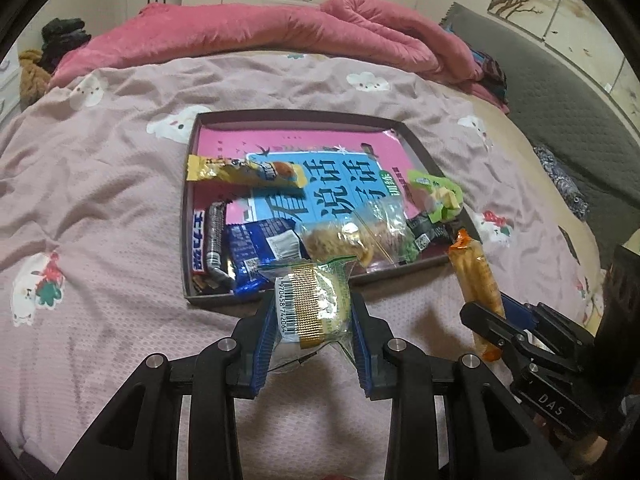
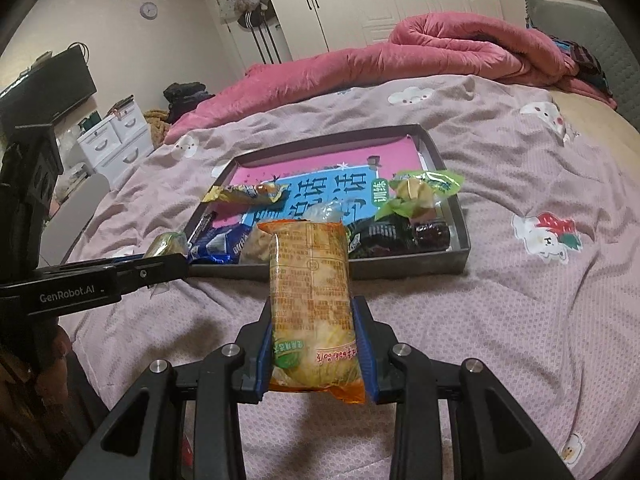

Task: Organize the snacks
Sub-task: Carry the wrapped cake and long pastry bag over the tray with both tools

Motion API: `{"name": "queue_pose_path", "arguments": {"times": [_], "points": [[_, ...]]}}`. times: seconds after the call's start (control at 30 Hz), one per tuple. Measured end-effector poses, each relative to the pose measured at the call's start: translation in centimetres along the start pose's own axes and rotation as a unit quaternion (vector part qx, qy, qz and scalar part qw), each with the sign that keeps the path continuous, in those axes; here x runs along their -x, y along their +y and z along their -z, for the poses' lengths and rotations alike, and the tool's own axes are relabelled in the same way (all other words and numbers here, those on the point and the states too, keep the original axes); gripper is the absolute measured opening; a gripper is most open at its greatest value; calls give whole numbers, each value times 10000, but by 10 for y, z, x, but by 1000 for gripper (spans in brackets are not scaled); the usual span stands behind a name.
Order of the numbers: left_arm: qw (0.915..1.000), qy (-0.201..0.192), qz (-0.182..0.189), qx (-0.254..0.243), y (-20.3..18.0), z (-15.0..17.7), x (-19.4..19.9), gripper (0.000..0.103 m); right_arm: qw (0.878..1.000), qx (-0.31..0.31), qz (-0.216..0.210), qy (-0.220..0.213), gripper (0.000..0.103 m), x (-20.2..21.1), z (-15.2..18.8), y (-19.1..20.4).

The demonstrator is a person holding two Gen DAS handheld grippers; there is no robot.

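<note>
Left wrist view: your left gripper (image 1: 312, 316) pinches a soft, crinkly green-wrapped cake (image 1: 314, 300) just short of the tray (image 1: 304, 115). Your right gripper (image 2: 316, 340) pinches the orange snack pack (image 2: 310, 300) mid-body; it looks light and crushable, so squeeze gently. Near the tray's front edge, the blue packet (image 1: 260, 254) and clear bag (image 1: 360, 232) crowd the landing spot.

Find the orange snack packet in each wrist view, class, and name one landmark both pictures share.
Left wrist view: orange snack packet at lower right, clamped in the right gripper, near the tray's corner.
Right wrist view: orange snack packet at centre, upright between the pads, in front of the tray.
Shared landmark: dark tray with the pink book.
</note>
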State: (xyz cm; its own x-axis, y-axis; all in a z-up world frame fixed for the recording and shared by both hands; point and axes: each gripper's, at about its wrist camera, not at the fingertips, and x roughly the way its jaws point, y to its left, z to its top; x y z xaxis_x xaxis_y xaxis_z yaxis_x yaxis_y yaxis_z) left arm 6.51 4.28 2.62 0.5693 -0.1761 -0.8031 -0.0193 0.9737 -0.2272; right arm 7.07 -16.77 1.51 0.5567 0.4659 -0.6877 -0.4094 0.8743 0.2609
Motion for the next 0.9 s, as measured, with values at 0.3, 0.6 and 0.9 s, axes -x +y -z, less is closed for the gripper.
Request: {"name": "queue_pose_path", "arguments": {"times": [0.3,0.6,0.9], "points": [[9999,-85,-26,66,5,-4,4,36,9999,-28,0,-133,35,2,-6,-2],[9998,-152,-56,118,9,-7,7,36,9997,-70,81,-222,35,4,-10,-6],[9996,-193,-63,175,13,-12,6,36,9993,-135,145,-326,35,4,-19,-13]]}}
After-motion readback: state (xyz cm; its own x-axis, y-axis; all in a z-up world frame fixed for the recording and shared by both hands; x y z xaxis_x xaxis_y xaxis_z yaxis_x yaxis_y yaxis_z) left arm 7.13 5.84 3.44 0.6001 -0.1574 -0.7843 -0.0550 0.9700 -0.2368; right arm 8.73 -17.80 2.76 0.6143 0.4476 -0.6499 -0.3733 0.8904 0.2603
